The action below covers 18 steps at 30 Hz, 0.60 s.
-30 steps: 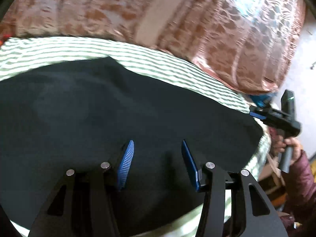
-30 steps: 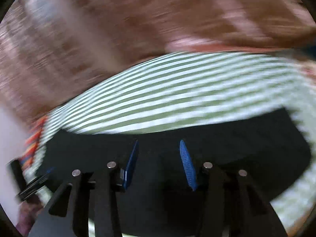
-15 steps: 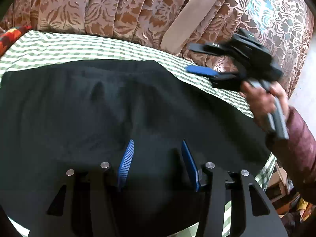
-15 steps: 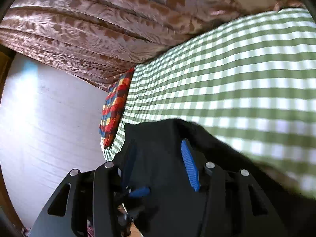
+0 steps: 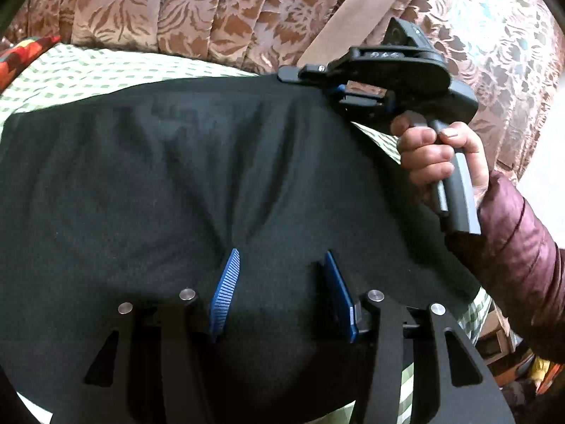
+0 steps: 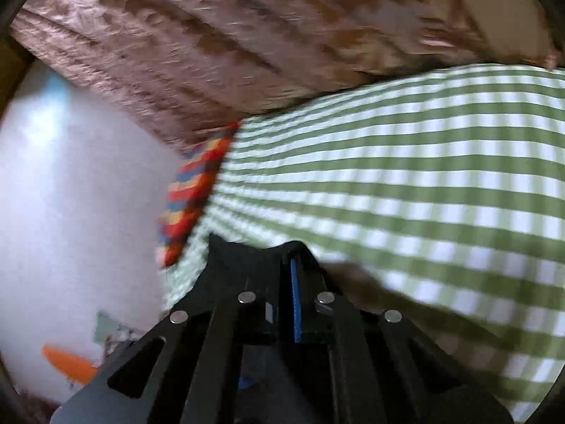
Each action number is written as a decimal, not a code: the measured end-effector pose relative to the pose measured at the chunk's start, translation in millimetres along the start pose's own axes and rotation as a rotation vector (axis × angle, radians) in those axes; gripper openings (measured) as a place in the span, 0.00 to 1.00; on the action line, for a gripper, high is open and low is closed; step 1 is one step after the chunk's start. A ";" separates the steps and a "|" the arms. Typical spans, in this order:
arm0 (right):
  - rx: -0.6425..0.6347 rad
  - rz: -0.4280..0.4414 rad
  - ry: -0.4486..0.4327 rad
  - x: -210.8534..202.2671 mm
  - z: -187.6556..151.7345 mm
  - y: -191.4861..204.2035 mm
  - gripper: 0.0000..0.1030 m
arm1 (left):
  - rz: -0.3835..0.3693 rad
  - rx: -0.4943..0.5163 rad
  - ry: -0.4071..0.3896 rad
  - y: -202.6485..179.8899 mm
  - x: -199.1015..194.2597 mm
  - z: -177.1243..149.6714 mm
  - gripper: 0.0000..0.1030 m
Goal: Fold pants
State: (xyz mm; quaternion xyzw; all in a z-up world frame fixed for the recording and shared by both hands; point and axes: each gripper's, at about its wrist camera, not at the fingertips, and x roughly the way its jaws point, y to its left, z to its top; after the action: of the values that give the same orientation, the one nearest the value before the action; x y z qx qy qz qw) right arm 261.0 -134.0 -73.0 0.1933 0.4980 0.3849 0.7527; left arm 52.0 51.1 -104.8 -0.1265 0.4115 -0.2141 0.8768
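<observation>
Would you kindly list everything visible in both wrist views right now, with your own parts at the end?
pants: one, black, spread over the bed, far right corner pinched
bed cover: one, green and white check, under the pants
curtain: one, brown floral, behind the bed
pillow: one, red, blue and yellow plaid, at the bed's far end by the wall
wall: white, beside the bed
left tongs: one, black with blue pads, open over the pants
right tongs: one, shut on the pants
right hand: one, maroon sleeve, gripping the handle

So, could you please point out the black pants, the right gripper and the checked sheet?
black pants (image 5: 176, 194), left wrist view, flat middle.
right gripper (image 5: 339, 90), left wrist view, fingertips at pants edge.
checked sheet (image 6: 406, 183), right wrist view, bare middle.
</observation>
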 end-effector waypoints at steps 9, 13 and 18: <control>0.026 -0.047 0.022 8.0 -5.7 -12.6 0.34 | 0.030 -0.050 0.055 1.6 -6.8 24.1 0.48; 0.013 -0.058 -0.078 -47.7 -16.2 -4.4 0.30 | 0.053 -0.056 -0.001 10.2 -17.7 55.4 0.48; -0.123 -0.088 -0.024 -64.1 -50.0 25.7 0.16 | 0.129 -0.067 0.024 30.3 -3.3 83.4 0.48</control>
State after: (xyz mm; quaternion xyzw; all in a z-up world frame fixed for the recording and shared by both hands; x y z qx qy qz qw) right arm 192.7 -171.9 -38.6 0.1291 0.4724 0.3788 0.7853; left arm 123.0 83.1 -62.2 -0.1263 0.4361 -0.1449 0.8791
